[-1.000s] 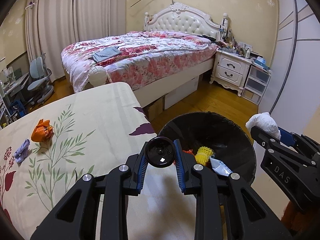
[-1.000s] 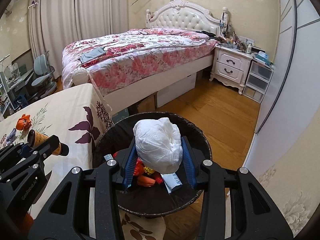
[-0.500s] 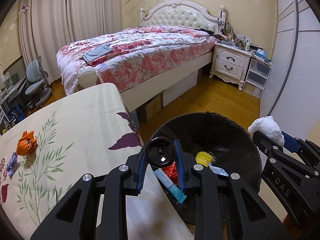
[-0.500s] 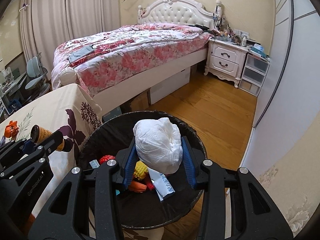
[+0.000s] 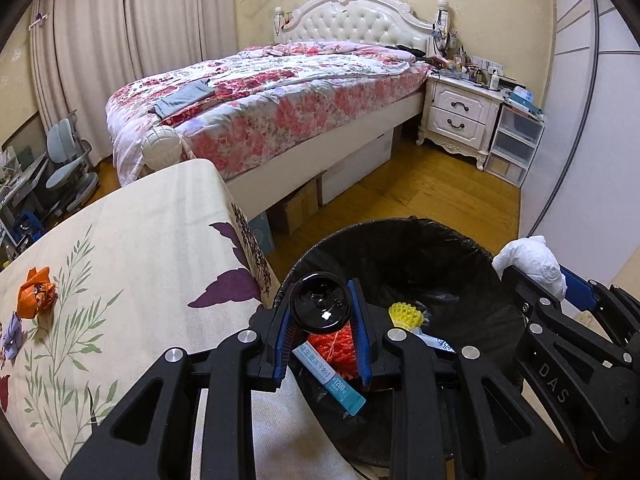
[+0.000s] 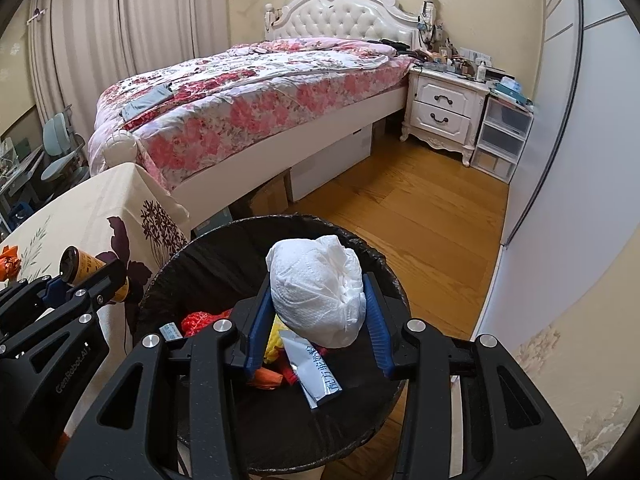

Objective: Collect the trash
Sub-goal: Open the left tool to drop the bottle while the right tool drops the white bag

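My left gripper (image 5: pixel 322 334) is clamped on one small can (image 5: pixel 321 307), its long axis pointing away from me, dark end towards the lens, over the near-left rim of the bin (image 5: pixel 440 264). My right gripper (image 6: pixel 316 320) squeezes one white tissue wad (image 6: pixel 318 284) over the bin's middle. Both drops lie straight below. Two scraps wait far left on the table (image 5: pixel 160 220): one orange wrapper (image 5: pixel 36 291), one purple scrap (image 5: pixel 11 334).

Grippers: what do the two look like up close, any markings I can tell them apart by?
Both are matte black, speckled frames with triangular cut-outs, silver round bolt heads and blue ribbed pads. The left gripper shows white "GenRobot.AI" lettering on its side in the right wrist view; the right gripper shows "DAS" in the left wrist view. No cables or sleeves visible.
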Available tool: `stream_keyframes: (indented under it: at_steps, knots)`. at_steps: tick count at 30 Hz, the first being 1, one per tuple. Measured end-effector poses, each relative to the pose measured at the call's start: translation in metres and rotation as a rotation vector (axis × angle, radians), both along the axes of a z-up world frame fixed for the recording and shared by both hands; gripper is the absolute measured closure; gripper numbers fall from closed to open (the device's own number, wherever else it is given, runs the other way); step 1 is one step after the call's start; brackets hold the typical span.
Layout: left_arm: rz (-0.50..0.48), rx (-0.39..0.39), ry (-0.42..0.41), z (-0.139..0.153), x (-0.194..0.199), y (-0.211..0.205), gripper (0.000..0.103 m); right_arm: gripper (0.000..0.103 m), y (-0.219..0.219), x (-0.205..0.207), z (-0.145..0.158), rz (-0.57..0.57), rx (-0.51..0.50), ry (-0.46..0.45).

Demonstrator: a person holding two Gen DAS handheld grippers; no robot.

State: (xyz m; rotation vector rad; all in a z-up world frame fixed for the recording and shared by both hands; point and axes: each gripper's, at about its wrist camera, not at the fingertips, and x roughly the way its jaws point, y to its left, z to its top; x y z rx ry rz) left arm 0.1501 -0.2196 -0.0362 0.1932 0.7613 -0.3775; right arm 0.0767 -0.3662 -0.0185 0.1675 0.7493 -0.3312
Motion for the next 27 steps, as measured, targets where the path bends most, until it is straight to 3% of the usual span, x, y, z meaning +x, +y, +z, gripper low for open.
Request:
stream_keyframes:
  at_steps: [7, 12, 17, 27]
  knots:
    - [-0.010, 0.018, -0.008, 0.000, 0.001, -0.006, 0.067, 0.061, -0.004, 0.002, -0.005, -0.010, 0.005, 0.010]
    - [-0.007, 0.020, -0.022, 0.002, 0.000, -0.007, 0.048, 0.056, -0.004, 0.002, -0.005, -0.016, -0.004, 0.011]
    - [-0.001, 0.013, -0.034, 0.004, -0.002, -0.005, 0.032, 0.044, -0.007, -0.002, -0.002, -0.041, -0.014, -0.004]
    - [0.030, -0.011, -0.040, 0.009, -0.002, 0.003, 0.022, 0.031, -0.012, -0.008, 0.001, -0.075, -0.039, -0.007]
